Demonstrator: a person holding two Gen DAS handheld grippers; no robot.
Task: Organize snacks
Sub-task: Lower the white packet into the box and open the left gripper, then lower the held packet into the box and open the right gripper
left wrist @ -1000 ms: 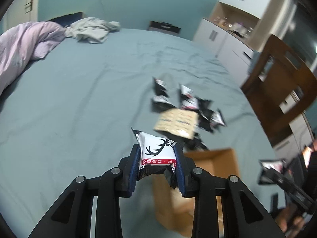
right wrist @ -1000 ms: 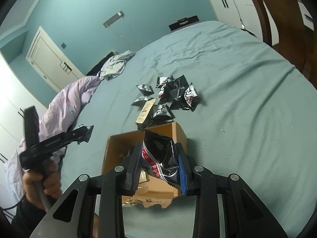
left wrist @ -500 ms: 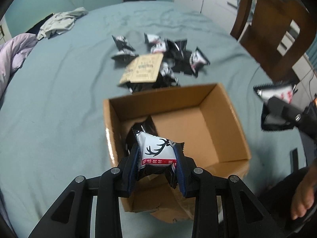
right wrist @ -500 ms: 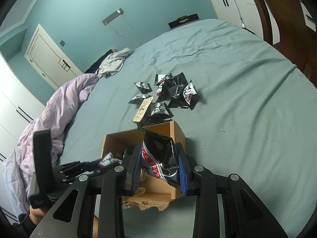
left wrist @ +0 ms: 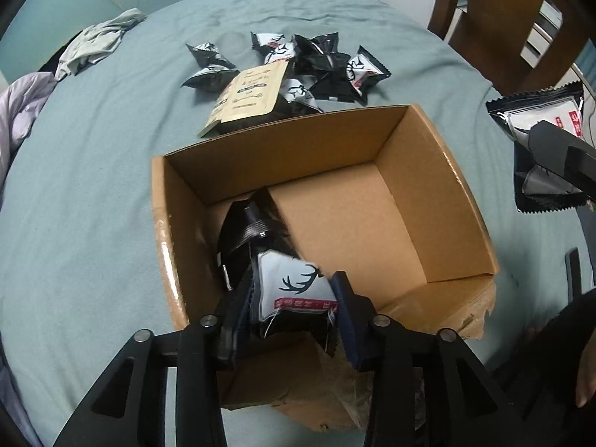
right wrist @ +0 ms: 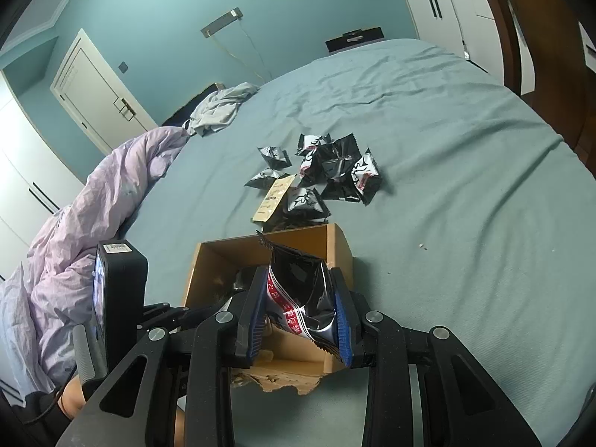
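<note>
An open cardboard box (left wrist: 439,171) sits on the blue bed, also in the right wrist view (right wrist: 339,246). My left gripper (left wrist: 294,298) is over its near left corner, fingers parted wider than before, with a white deer-print snack packet (left wrist: 298,287) still between them. A black packet (left wrist: 253,231) lies inside the box. My right gripper (right wrist: 301,316) is shut on a black snack packet (right wrist: 298,290) above the box's near edge. Several black-and-white packets (left wrist: 327,70) and a tan pouch (left wrist: 249,97) lie beyond the box.
A lilac duvet (right wrist: 93,205) and grey clothes (right wrist: 219,108) lie on the bed's left. A wooden chair (left wrist: 503,26) stands at the right. The box's near flap (left wrist: 335,391) is torn.
My left gripper has come down into the box's near left corner with the deer packet and its jaws have widened. The right gripper has held still with its packet.
</note>
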